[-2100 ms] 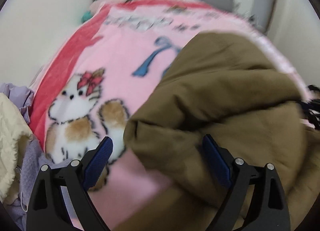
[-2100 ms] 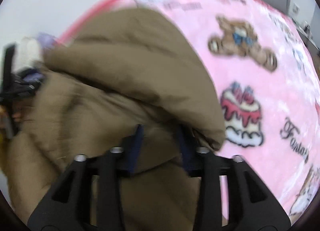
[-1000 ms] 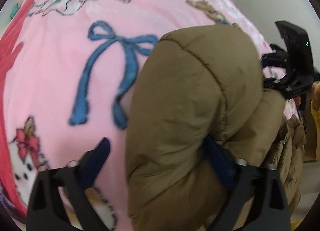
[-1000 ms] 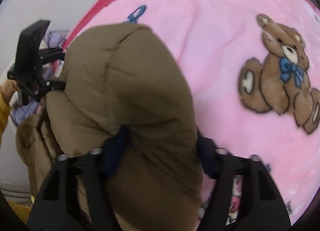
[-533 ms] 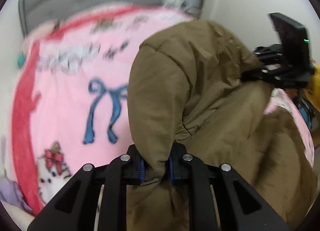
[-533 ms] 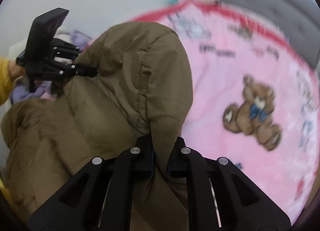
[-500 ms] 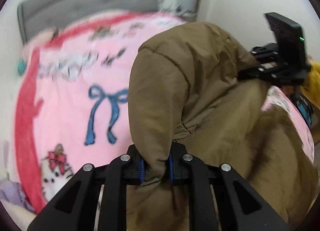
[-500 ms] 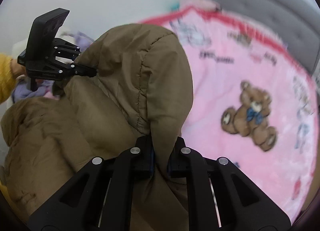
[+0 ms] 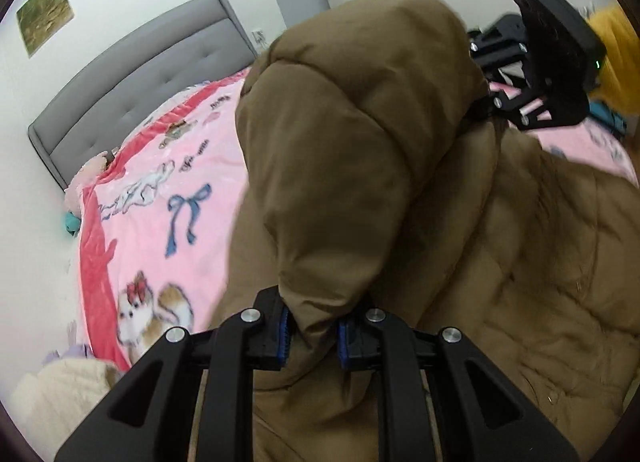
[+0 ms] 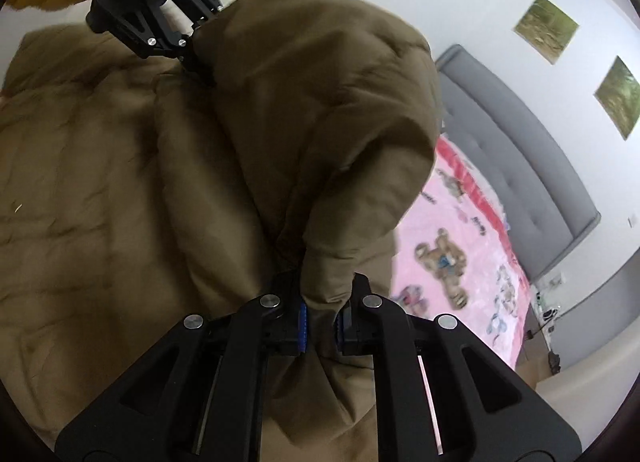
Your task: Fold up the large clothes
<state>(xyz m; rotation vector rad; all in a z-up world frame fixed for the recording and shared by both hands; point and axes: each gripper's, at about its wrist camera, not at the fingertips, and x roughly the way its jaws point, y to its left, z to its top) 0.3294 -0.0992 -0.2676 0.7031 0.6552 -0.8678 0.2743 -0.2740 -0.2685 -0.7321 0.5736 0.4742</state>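
Note:
A large olive-brown padded jacket [image 9: 360,149] fills both views, also in the right wrist view [image 10: 300,109]. My left gripper [image 9: 311,336] is shut on a pinched fold of it and holds it lifted above the bed. My right gripper [image 10: 319,326] is shut on another fold at the opposite side. The puffy hood-like part hangs taut between the two grippers. The right gripper shows in the left wrist view [image 9: 540,61] at the far end of the fold, and the left gripper shows in the right wrist view [image 10: 160,17]. The rest of the jacket hangs below.
A bed with a pink cartoon-print blanket [image 9: 160,201] and grey padded headboard [image 9: 140,101] lies under the jacket. A cream garment [image 9: 60,398] lies at the bed's near left corner. The blanket shows in the right wrist view [image 10: 460,254]. Pictures [image 10: 546,27] hang on the wall.
Both grippers have closed on folds of the jacket and lifted it higher off the bed. The views have tilted up, showing more headboard and wall.

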